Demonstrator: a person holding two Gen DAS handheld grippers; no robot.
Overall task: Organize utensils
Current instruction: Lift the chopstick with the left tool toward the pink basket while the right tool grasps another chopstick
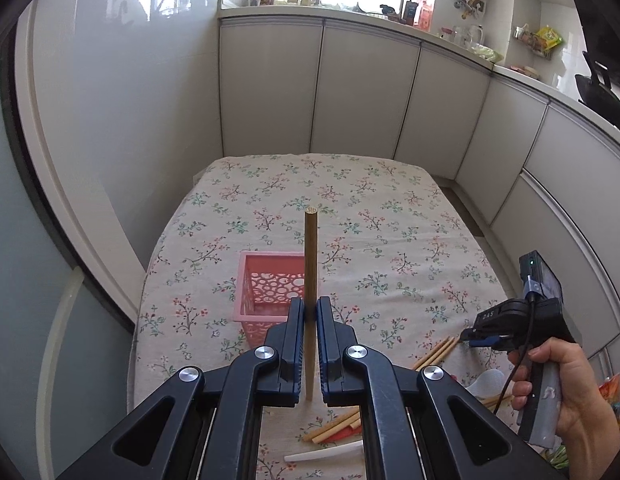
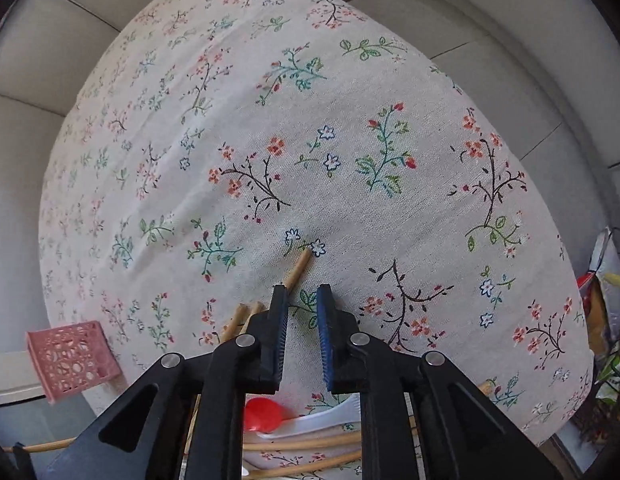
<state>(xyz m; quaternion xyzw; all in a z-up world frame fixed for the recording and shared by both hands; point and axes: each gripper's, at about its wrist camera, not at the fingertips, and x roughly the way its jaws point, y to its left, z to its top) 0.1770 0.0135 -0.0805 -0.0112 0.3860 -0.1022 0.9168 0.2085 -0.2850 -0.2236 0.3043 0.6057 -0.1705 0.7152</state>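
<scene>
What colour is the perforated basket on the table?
Pink basket, clearest in the left wrist view.

I read only "DAS", in white letters on the black body of the right tongs (image 1: 476, 336).

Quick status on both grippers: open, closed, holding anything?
Left gripper: closed on a wooden chopstick, held upright.
Right gripper: open, nothing between the jaws, poised over loose chopsticks on the tablecloth.
</scene>
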